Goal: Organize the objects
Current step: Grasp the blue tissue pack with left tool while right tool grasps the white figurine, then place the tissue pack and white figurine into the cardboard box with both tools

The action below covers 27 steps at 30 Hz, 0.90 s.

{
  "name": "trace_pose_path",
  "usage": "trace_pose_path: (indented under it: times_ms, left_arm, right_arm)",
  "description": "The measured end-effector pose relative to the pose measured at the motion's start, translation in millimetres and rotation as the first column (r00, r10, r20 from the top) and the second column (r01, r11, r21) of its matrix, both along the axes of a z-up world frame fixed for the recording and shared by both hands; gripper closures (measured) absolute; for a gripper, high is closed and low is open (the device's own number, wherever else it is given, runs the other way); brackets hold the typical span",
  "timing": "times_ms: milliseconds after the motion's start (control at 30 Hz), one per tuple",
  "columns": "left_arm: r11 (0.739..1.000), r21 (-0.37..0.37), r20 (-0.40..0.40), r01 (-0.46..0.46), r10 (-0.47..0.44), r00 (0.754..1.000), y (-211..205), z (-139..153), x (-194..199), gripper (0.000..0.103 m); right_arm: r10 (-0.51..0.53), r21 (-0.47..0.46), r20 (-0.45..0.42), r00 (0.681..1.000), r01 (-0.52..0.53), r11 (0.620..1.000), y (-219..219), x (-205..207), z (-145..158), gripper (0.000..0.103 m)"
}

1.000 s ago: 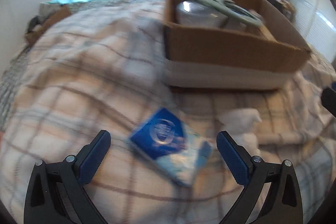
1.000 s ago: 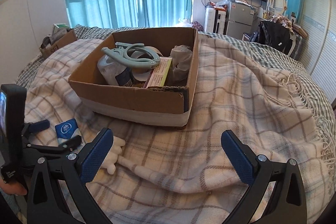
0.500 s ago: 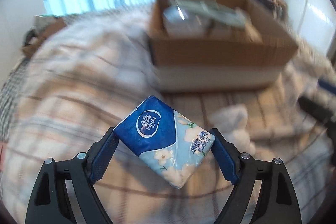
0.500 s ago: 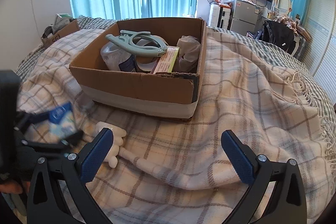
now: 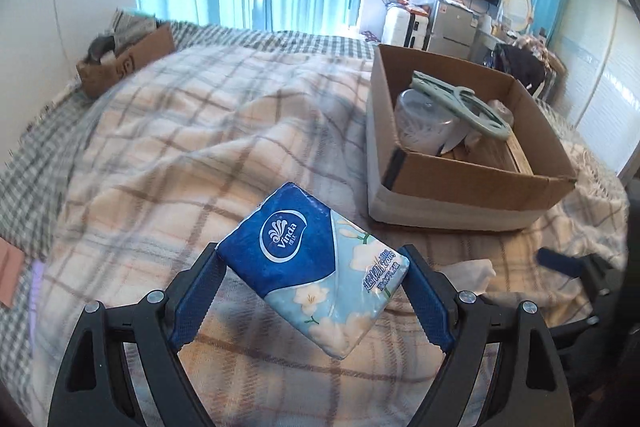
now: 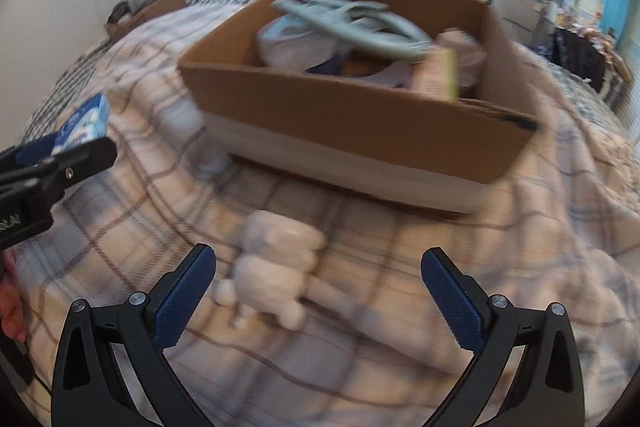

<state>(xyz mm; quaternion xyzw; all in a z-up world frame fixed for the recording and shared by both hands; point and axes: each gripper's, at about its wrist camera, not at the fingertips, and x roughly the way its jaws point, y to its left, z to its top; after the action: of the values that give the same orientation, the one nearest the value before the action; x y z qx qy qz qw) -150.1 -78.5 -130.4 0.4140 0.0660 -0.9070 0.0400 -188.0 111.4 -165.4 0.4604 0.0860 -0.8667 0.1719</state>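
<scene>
My left gripper (image 5: 312, 291) is shut on a blue and white Vinda tissue pack (image 5: 314, 267) and holds it above the plaid blanket, left of the cardboard box (image 5: 472, 203). The pack also shows at the left in the right wrist view (image 6: 82, 125). My right gripper (image 6: 318, 287) is open, low over a white hand-shaped plush item (image 6: 276, 279) lying on the blanket in front of the box (image 6: 360, 131). The box holds a green hanger (image 6: 352, 21), a clear container (image 5: 424, 125) and other items.
A plaid blanket (image 5: 200, 147) covers the bed. A smaller cardboard box (image 5: 128, 61) sits at the far left edge by the wall. Curtains, a TV and a fridge stand beyond the bed.
My left gripper closed on the tissue pack and lifted it off the blanket. My right gripper moved forward and down toward the white plush item.
</scene>
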Motion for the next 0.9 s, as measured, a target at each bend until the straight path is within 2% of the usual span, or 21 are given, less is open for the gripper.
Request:
trace_pose_path:
  times_ms: [100, 300, 500, 633, 767, 900]
  left_arm:
    - [0.999, 0.033, 0.020, -0.010, 0.009, 1.000, -8, -7, -4, 0.015]
    - [1.000, 0.026, 0.031, 0.004, -0.005, 1.000, -5, -11, -4, 0.015]
    - [1.000, 0.004, 0.051, 0.013, -0.013, 0.999, 2, -15, -1, 0.015]
    - [0.999, -0.027, 0.057, 0.036, -0.035, 0.998, 13, -15, 5, 0.015]
    - [0.998, -0.058, 0.059, 0.033, -0.029, 0.998, 21, -9, 14, 0.015]
    - [0.998, -0.052, 0.040, 0.033, -0.031, 0.999, 27, 5, 26, 0.015]
  right_arm:
    - [0.038, 0.030, 0.033, 0.999, -0.039, 0.999, -18, -6, -13, 0.001]
    - [0.061, 0.060, 0.088, 0.994, -0.066, 0.996, -29, -10, -30, 0.012]
    - [0.090, 0.062, 0.106, 0.990, -0.097, 0.993, -30, -4, -31, 0.050]
    - [0.109, 0.087, 0.046, 0.993, -0.113, 0.990, -25, 13, -16, 0.051]
    - [0.090, 0.053, -0.007, 0.996, -0.090, 0.995, -8, 27, 6, 0.051]
    - [0.079, 0.015, -0.080, 0.994, -0.078, 0.997, 15, 41, 41, 0.051]
